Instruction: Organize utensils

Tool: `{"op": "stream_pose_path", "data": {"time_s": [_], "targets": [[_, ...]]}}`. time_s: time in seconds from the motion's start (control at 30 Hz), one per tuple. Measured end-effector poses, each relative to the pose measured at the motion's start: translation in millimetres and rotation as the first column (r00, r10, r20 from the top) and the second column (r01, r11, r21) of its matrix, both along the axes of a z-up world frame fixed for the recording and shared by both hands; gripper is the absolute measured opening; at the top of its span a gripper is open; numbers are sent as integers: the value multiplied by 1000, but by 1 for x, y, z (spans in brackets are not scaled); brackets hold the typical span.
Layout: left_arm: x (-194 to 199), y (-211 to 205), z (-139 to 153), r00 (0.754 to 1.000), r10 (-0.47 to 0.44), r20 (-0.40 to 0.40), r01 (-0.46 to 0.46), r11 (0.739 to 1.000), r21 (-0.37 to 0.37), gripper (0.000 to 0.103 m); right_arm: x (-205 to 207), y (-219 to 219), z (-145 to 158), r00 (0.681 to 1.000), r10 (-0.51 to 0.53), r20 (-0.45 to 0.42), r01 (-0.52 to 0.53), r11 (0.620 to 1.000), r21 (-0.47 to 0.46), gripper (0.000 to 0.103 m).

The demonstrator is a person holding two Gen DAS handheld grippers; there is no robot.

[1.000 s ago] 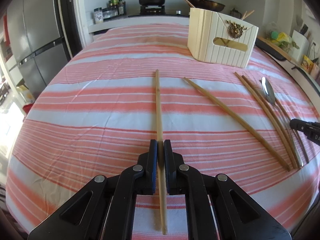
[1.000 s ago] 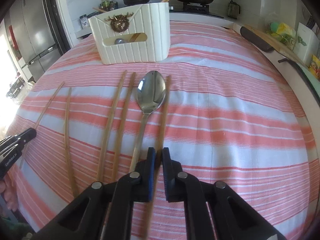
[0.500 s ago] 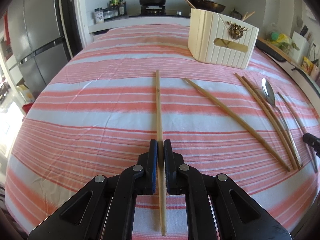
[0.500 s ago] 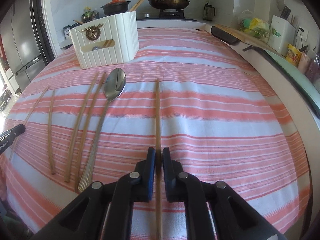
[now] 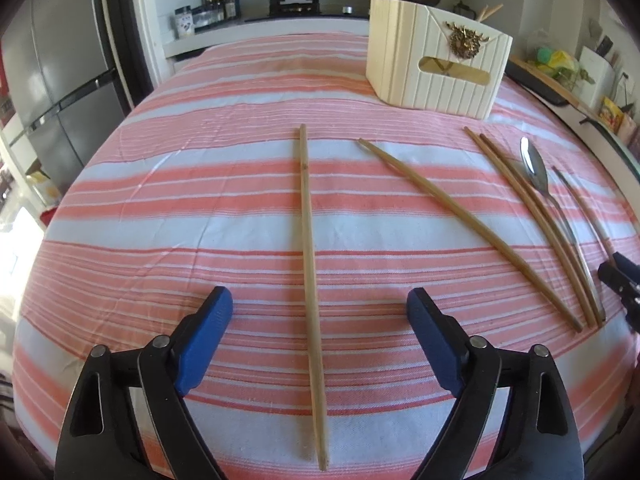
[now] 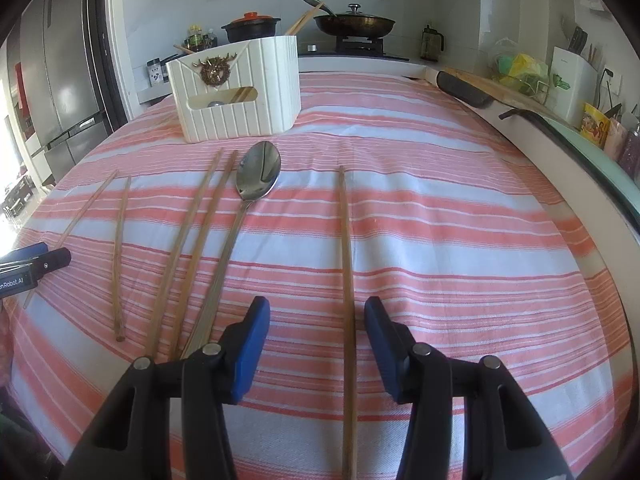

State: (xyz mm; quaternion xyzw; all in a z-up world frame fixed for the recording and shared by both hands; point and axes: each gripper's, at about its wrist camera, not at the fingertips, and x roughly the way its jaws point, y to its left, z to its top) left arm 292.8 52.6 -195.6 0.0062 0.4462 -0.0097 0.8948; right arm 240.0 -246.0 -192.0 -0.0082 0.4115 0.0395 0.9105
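five wooden chopsticks + one metal spoon (image 6: 258,172) lie flat on the striped cloth (image 6: 440,220) over the desk, all running roughly toward the cream utensil holder (image 6: 240,92) at the far side.

l gripper (image 5: 320,312): fingers (image 5: 208,328) opening, spread wide. leftmost chopstick (image 5: 310,248) lies on the cloth btwn them, touching neither pad.

r gripper (image 6: 316,328): fingers (image 6: 250,344) opening, about halfway. rightmost chopstick (image 6: 347,280) lies btwn them, nearer the right pad; contact w/ that pad cannot be told, left pad clearly apart.

layout, l wrist view, left to right: leftmost chopstick, well apart from the rest; single chopstick (image 5: 468,232) angled; chopstick pair (image 5: 532,224) side by side, nearly touching; spoon just beside the pair, bowl toward the holder; then the rightmost chopstick at the edge of view.

holder: ribbed walls, gold stag-head badge (image 6: 214,70) on front, slot handle below it. chopstick tips stick out of the top; a rounded metal piece shows thru the slot.

bg: fridge (image 6: 60,80) on the left, stove w/ black pot (image 6: 250,28) + wok (image 6: 354,24) behind the desk.
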Motion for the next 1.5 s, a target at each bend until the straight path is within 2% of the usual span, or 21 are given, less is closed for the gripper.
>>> {"op": "stream_pose_path", "data": {"time_s": [0.07, 0.2, 0.4, 0.53, 0.63, 0.7, 0.83, 0.9, 0.93, 0.97, 1.0, 1.03, 1.07, 1.17, 1.23, 1.37, 1.5], "targets": [[2, -1, -1, 1000, 0, -13, 0, 1000, 11, 99, 0, 2, 0, 1000, 6, -2, -7, 1000, -12, 53], [5, 2, -3, 999, -9, -36, 9, 1000, -6, 102, 3, 1, 1, 999, 19, -31, -19, 1000, -10, 54], [15, 9, 0, 985, -139, -103, 138, 990, -13, 102, 19, -5, 8, 974, 121, -190, -121, 993, 8, 54], [33, 17, 3, 978, -165, -129, 166, 986, 2, 99, 34, -8, 10, 951, 171, -258, -171, 985, 23, 52], [53, 19, 1, 972, -177, -154, 179, 984, -6, 94, 48, -6, 10, 942, 193, -274, -196, 980, 15, 52], [67, 19, 1, 969, -181, -167, 181, 983, -17, 91, 60, -5, 9, 941, 192, -279, -198, 980, 6, 48], [96, 14, 3, 961, -194, -198, 194, 981, -20, 80, 93, -3, 9, 937, 185, -295, -187, 982, 22, 47], [111, 11, 5, 958, -197, -210, 197, 980, -21, 71, 112, -1, 8, 935, 177, -308, -178, 984, 24, 36], [117, 10, 6, 958, -194, -210, 195, 981, -17, 62, 122, 0, 8, 934, 171, -314, -171, 985, 26, 33], [123, 9, 7, 960, -190, -208, 191, 982, -15, 47, 131, 0, 8, 932, 165, -323, -163, 986, 31, 20], [128, 8, 9, 962, -182, -201, 184, 983, -12, 40, 140, -1, 8, 931, 156, -331, -154, 988, 32, 9], [131, 7, 10, 966, -170, -193, 173, 985, -1, 27, 147, -1, 8, 929, 152, -338, -150, 988, 34, 7], [133, 7, 10, 968, -169, -185, 173, 985, 6, 7, 154, -1, 9, 928, 155, -340, -150, 988, 42, 6], [132, 7, 12, 974, -165, -153, 169, 985, 19, 4, 165, -6, 12, 933, 134, -334, -122, 991, 55, 5], [126, 11, 23, 982, -156, -111, 159, 987, 16, 4, 163, -11, 24, 945, 135, -297, -112, 989, 94, 5], [106, 28, 66, 992, -130, 1, 130, 990, -63, 4, 145, -14, 68, 969, 168, -183, -139, 977, 163, 5], [80, 41, 113, 987, -124, 106, 138, 981, -137, 4, 118, -15, 116, 976, 201, -79, -182, 962, 202, 5]]}}
